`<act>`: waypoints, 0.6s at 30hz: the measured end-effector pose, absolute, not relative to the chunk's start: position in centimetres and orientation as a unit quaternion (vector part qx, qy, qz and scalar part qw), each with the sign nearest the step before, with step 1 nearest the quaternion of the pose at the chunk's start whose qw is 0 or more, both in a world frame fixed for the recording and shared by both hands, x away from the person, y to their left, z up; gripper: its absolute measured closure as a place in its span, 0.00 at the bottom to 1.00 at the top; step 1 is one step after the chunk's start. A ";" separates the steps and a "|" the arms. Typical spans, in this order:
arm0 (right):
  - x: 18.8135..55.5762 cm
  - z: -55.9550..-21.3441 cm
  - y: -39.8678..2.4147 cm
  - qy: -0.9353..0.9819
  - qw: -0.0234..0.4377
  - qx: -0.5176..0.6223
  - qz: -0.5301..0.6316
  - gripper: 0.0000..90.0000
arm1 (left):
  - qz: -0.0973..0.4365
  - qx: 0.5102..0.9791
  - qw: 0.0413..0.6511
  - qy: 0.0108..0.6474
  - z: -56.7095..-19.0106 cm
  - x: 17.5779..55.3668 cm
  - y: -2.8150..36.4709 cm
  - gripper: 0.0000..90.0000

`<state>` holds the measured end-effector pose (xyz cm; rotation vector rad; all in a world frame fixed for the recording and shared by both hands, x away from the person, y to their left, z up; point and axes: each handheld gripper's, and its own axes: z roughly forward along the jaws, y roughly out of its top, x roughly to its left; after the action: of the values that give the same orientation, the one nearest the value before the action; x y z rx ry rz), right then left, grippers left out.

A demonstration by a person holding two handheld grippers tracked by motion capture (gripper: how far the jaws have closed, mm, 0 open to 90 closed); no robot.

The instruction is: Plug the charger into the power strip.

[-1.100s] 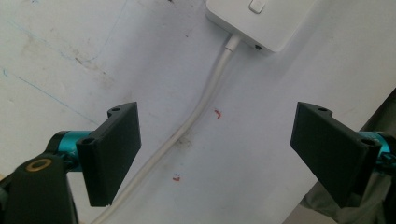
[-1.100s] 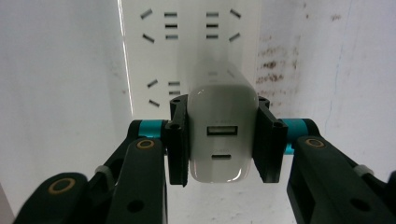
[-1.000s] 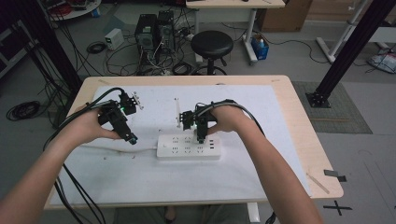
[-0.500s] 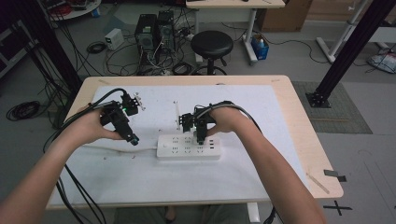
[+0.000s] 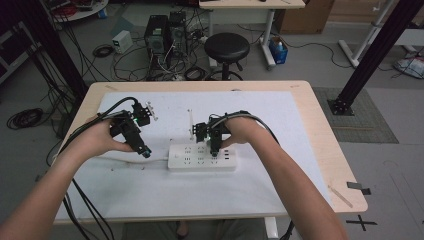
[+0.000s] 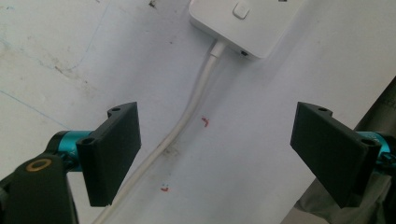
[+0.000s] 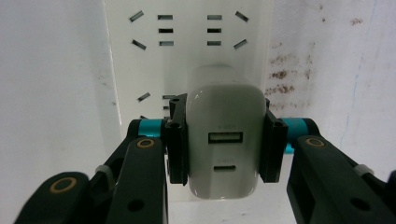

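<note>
In the high view, the left gripper [image 5: 145,151] is seen to have moved slightly nearer the left end of the white power strip [image 5: 201,157] than it was a second ago, while the right gripper [image 5: 214,148] has stayed in place over the strip's middle. The strip lies on the white sheet covering the table [image 5: 320,150], its cord [image 5: 125,161] running off leftward under the left hand [image 5: 102,141]. What the right gripper holds is hidden here by the gripper and the right hand [image 5: 239,131].

In the left gripper view, the left gripper [image 6: 217,151] is shown with its jaws spread wide and nothing between them. The cord [image 6: 184,119] is seen passing across the gap on the sheet below, joining the strip's end [image 6: 247,23], which is cut off at the top edge. A push button [image 6: 241,9] is visible on that end.

In the right gripper view, the right gripper [image 7: 223,144] is shown clamped on a white charger [image 7: 224,140] from both sides. Two ports are made out on the charger's face. The power strip [image 7: 187,51] lies directly behind it, with rows of socket slots visible; whether the charger's pins are seated in the strip cannot be told.
</note>
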<state>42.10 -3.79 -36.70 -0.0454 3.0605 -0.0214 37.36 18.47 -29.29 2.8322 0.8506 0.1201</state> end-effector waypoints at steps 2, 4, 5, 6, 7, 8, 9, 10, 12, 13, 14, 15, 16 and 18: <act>42.1 -36.8 -3.8 0.999 0.040 -0.014 -0.006 0.69 | 0.040 0.953 0.091 0.287 -29.3 37.4 18.6 0.18; 42.4 -36.5 -4.3 0.999 0.032 0.007 0.021 0.58 | 0.043 0.952 0.093 0.288 -29.3 37.6 19.1 0.18; 42.7 -35.9 -4.9 0.998 0.016 0.023 0.054 0.51 | 0.043 0.952 0.094 0.289 -29.2 37.6 19.3 0.18; 42.9 -35.4 -5.4 0.996 0.004 0.035 0.076 0.40 | 0.047 0.950 0.100 0.292 -29.2 37.6 19.5 0.18; 43.1 -34.6 -6.3 0.993 0.016 0.061 0.100 0.32 | 0.046 0.950 0.101 0.293 -29.2 37.7 19.7 0.18; 43.3 -33.9 -7.0 0.991 0.026 0.086 0.100 0.28 | 0.046 0.948 0.106 0.298 -29.2 37.8 19.8 0.18; 43.4 -33.2 -7.9 0.989 0.028 0.109 0.099 0.25 | 0.048 0.947 0.108 0.300 -29.2 38.0 19.9 0.18; 43.6 -32.5 -8.9 0.985 0.039 0.131 0.103 0.24 | 0.050 0.946 0.108 0.302 -29.2 38.1 20.1 0.18; 44.1 -31.2 -11.2 0.974 0.052 0.194 0.103 0.24 | 0.057 0.943 0.110 0.308 -29.2 38.4 20.3 0.18; 44.2 -30.5 -12.3 0.965 0.058 0.233 0.106 0.23 | 0.060 0.942 0.110 0.311 -29.2 38.6 20.3 0.18; 44.3 -29.9 -13.6 0.956 0.068 0.264 0.106 0.23 | 0.061 0.941 0.110 0.315 -29.2 38.8 20.4 0.18; 44.4 -29.3 -14.9 0.944 0.080 0.303 0.103 0.23 | 0.061 0.941 0.108 0.315 -29.1 39.0 20.5 0.18; 44.3 -28.8 -16.0 0.930 0.091 0.341 0.099 0.23 | 0.061 0.941 0.106 0.317 -28.9 39.1 20.5 0.18; 44.0 -28.1 -18.3 0.915 0.109 0.378 0.095 0.19 | 0.066 0.939 0.100 0.321 -28.5 39.4 20.6 0.18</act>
<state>44.01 -18.32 -28.08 1.1112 2.6897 0.2788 39.43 20.62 -28.53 2.7768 0.9487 0.1964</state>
